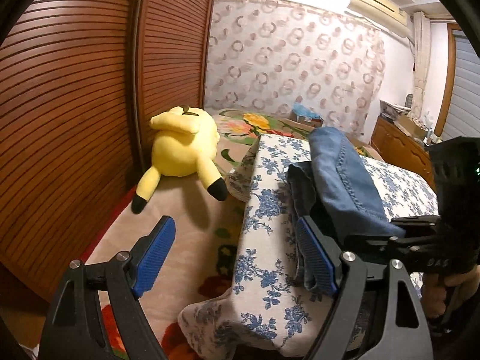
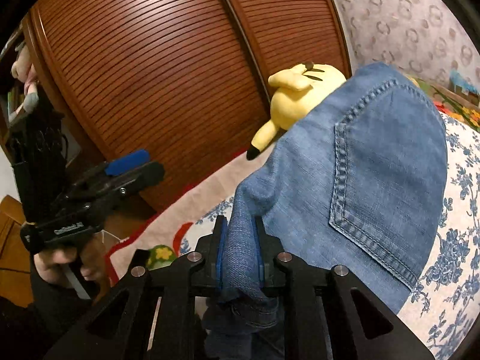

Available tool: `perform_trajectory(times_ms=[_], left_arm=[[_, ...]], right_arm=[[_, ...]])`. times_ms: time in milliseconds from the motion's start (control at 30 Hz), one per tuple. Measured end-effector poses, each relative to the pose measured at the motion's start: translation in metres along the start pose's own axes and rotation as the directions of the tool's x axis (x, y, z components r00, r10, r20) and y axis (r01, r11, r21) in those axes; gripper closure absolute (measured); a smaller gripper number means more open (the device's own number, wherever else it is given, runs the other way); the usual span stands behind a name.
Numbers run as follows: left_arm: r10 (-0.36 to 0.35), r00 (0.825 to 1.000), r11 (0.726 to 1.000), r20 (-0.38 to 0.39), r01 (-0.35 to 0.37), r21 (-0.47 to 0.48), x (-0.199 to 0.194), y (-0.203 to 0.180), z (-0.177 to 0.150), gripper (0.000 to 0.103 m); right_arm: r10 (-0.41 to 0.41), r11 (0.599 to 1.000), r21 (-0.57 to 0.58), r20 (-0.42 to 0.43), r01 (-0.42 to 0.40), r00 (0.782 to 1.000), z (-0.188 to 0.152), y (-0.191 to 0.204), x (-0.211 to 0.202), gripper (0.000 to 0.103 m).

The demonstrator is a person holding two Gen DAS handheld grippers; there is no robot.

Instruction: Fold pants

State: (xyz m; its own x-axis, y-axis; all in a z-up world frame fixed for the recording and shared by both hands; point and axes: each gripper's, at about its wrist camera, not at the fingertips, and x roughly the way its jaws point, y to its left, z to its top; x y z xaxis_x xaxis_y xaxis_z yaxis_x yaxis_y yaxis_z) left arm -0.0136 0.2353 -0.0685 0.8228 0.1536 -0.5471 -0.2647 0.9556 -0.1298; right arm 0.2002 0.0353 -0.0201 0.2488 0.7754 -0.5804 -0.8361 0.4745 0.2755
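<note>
White lettering runs along the side of the left gripper [image 2: 129, 162] body in the right wrist view, too blurred to read. The right gripper [image 1: 420, 225] body carries faint raised marks, also illegible. Nothing else bears text.

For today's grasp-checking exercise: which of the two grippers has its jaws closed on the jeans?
The right gripper: its jaws pinch a bunched fold of the jeans. The left gripper stands open, holding nothing.

Blue denim pants [image 2: 354, 162]; blue-floral white cushion [image 1: 270, 240]; yellow plush [image 1: 183, 147], black-tipped; reddish-brown slatted wardrobe [image 1: 75, 90].
</note>
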Motion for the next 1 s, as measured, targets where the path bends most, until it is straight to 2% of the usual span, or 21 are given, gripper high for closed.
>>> perform_trajectory(times_ms=[133,233,300,467,600,733,1000], left_arm=[[-0.01,1.0,1.0,0.011,0.01,0.012,-0.003,-0.007,0.003,0.019],[-0.021,1.0,0.999,0.012,0.021,0.029,-0.003,-0.013,0.006,0.019],[-0.034,0.999,0.999,0.014,0.034,0.042,-0.002,-0.021,0.008,0.019],[-0.065,0.998,0.995,0.007,0.064,0.08,0.002,-0.041,0.014,0.019],[-0.098,0.995,0.988,-0.004,0.098,0.119,0.008,-0.062,0.018,0.019],[-0.112,0.993,0.982,-0.029,0.115,0.151,0.018,-0.078,0.019,0.019],[-0.111,0.991,0.972,-0.078,0.125,0.197,0.04,-0.096,0.024,0.019]], right_arm=[[-0.041,0.999,-0.034,0.015,0.041,0.999,0.002,0.009,-0.021,0.071],[-0.075,0.995,-0.065,0.058,0.078,0.996,-0.001,0.025,-0.047,0.061],[-0.102,0.99,-0.082,0.097,0.11,0.99,-0.002,0.034,-0.061,0.06],[-0.201,0.974,-0.078,0.156,0.214,0.967,-0.012,0.023,-0.089,0.056],[-0.284,0.954,-0.056,0.157,0.295,0.946,-0.016,0.007,-0.094,0.053],[-0.325,0.941,-0.052,0.14,0.335,0.935,-0.015,-0.006,-0.092,0.046],[-0.332,0.941,-0.042,0.096,0.337,0.938,-0.001,-0.012,-0.088,0.039]])
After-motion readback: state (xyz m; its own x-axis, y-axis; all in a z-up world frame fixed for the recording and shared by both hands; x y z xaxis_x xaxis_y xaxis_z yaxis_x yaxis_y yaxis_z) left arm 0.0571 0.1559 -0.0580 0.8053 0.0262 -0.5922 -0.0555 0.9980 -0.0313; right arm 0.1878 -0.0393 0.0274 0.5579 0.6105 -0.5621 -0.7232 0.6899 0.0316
